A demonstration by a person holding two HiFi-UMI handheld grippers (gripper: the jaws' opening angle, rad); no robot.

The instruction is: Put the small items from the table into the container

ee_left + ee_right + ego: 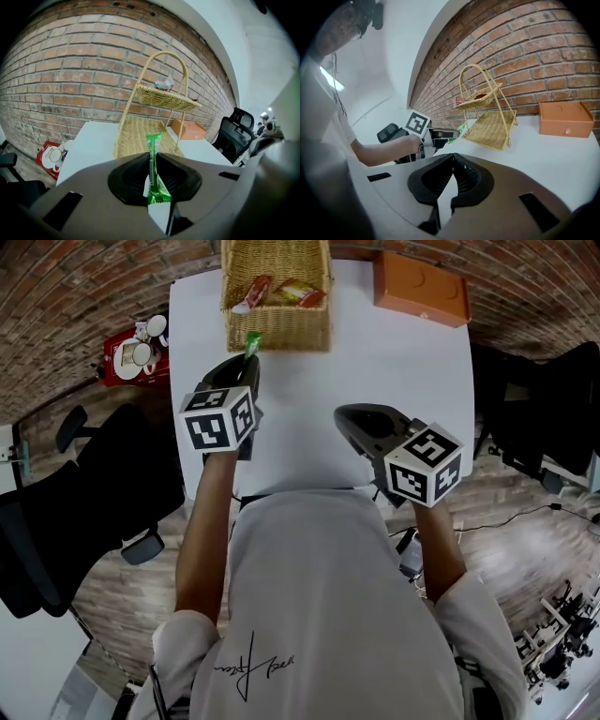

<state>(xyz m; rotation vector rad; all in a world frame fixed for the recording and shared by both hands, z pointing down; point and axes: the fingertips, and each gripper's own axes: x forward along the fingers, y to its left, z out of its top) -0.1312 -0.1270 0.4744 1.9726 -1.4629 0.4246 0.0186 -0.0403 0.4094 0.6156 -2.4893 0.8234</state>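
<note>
Holding the green snack bar pinched upright at mid-length in the left claw, just short of the wicker basket, presumably to lift it over the rim, with the right claw fully closed, empty, idle above the counter.

basket at table far edge, box to its rt

Soft, even indoor light. The white table is bright, almost washed out, with faint shadows. The 2 gripper views bend the wall strongly; their corners go black.
</note>
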